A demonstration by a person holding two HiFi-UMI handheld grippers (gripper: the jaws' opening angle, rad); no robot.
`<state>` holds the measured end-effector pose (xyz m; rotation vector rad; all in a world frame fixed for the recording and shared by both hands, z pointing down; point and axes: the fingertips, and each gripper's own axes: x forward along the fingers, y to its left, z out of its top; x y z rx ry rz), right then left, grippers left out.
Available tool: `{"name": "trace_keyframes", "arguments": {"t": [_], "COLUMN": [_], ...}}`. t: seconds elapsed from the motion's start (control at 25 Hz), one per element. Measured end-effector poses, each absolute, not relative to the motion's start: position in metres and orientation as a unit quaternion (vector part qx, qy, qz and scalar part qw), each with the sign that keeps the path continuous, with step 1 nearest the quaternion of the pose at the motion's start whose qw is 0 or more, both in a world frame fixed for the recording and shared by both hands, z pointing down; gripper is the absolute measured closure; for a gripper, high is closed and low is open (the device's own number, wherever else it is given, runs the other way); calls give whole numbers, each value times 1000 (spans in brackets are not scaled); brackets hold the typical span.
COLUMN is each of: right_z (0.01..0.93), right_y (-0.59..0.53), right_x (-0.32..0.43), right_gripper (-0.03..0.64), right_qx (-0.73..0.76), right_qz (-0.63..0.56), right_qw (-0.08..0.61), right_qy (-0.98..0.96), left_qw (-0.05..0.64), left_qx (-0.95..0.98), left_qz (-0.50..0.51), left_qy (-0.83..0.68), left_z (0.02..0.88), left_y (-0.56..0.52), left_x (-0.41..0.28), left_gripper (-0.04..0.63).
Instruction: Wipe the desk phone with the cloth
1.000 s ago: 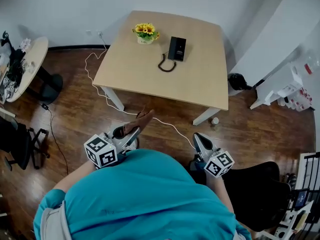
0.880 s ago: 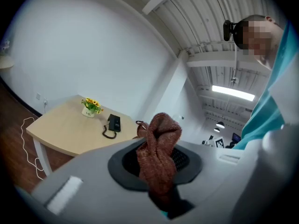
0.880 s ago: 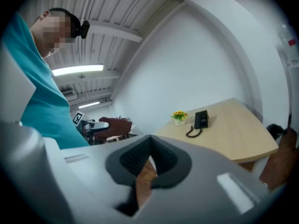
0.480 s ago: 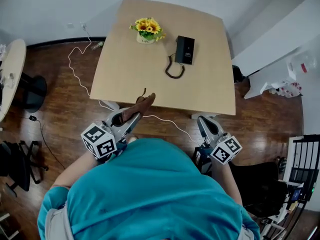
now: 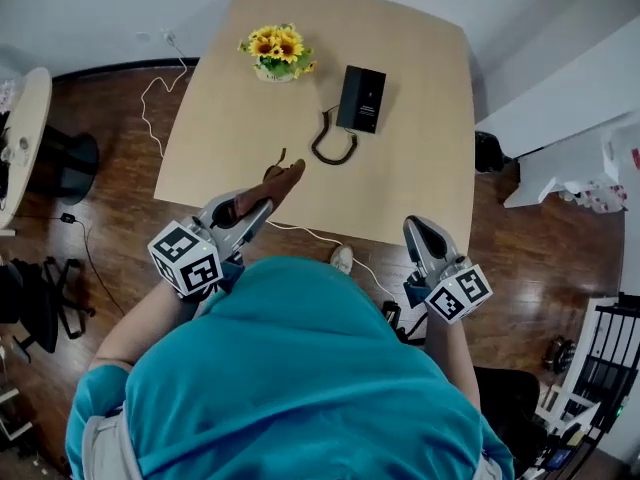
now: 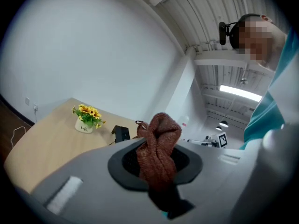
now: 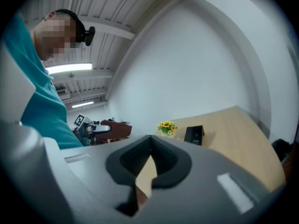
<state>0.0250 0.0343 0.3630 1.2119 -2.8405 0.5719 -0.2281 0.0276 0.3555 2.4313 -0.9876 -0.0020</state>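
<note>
Over the near edge of the worktop [image 5: 215, 158], the knitted cloth [image 5: 281, 179] is clamped in the left hand-held gripper [image 5: 262, 204]; the right hand-held gripper [image 5: 419, 231] seems closed on nothing. Well beyond lies the desk phone [image 5: 361, 98], whose coiled cord [image 5: 330, 149] could be snagged by trailing cloth.

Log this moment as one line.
left tongs: shut on cloth | right tongs: shut, empty | desk phone: on table, out of contact

Rust-brown cloth [image 5: 272, 183] — black phone [image 5: 361, 99]
</note>
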Motion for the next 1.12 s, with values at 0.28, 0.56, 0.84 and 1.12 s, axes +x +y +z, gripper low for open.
{"name": "trace_keyframes", "arguments": {"t": [0.28,0.56,0.84,1.12], "right_z": [375,399,438,475], "right_y": [-26,-55,-87,-89], "right_x": [103,105,74,56], "right_gripper": [615,615,615,615], "right_qx": [337,355,403,384], "right_qz": [178,184,221,270], "right_qw": [-6,13,11,10], "right_qy": [-925,-917,-888,-883], "left_qw": [171,138,115,-2], "left_qx": [893,903,930,920], "left_qz": [86,122,159,265], "left_qy": [-406,-388,-311,-290], "left_z": [357,369,419,451], "left_y": [-37,-124,-212,-282], "left_x": [-142,-128,-93,-41], "left_gripper": [517,517,517,517]}}
